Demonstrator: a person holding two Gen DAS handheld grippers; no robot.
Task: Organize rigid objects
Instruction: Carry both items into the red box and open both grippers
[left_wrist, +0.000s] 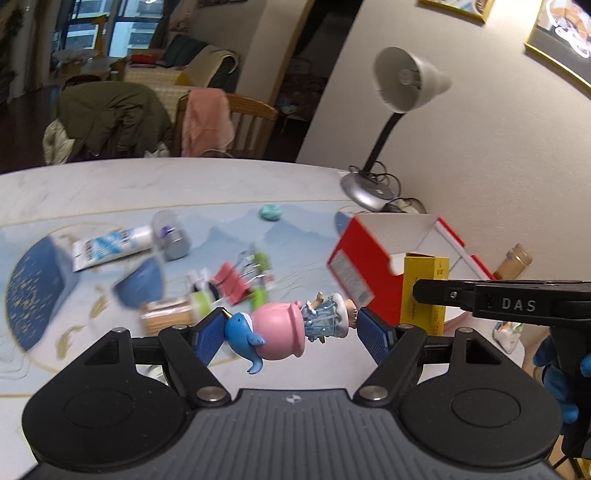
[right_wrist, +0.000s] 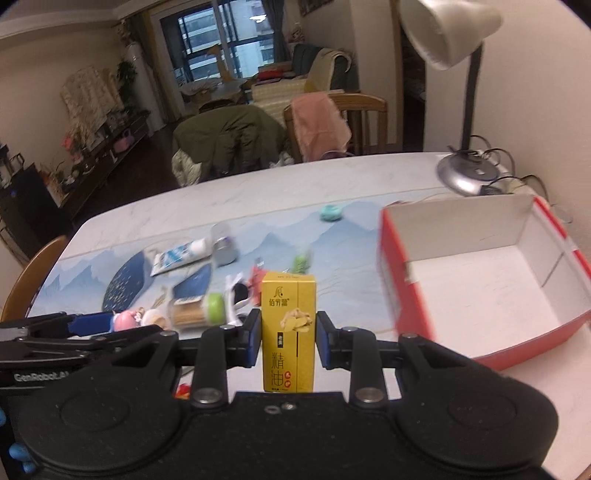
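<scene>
My left gripper (left_wrist: 291, 332) is shut on a pink and blue toy figurine (left_wrist: 280, 330), held sideways above the table mat. My right gripper (right_wrist: 288, 338) is shut on an upright yellow carton (right_wrist: 289, 332), held above the table left of the open red box (right_wrist: 491, 280). The carton also shows in the left wrist view (left_wrist: 424, 291), in front of the red box (left_wrist: 364, 258). The figurine and the left gripper show at the left in the right wrist view (right_wrist: 127, 320).
On the blue mat lie a white tube (right_wrist: 181, 255), a grey jar (right_wrist: 224, 247), a toothpick holder with a green lid (right_wrist: 195, 312), binder clips (left_wrist: 236, 278) and a teal lump (right_wrist: 331, 213). A desk lamp (right_wrist: 465, 173) stands at the back right. Chairs stand behind the table.
</scene>
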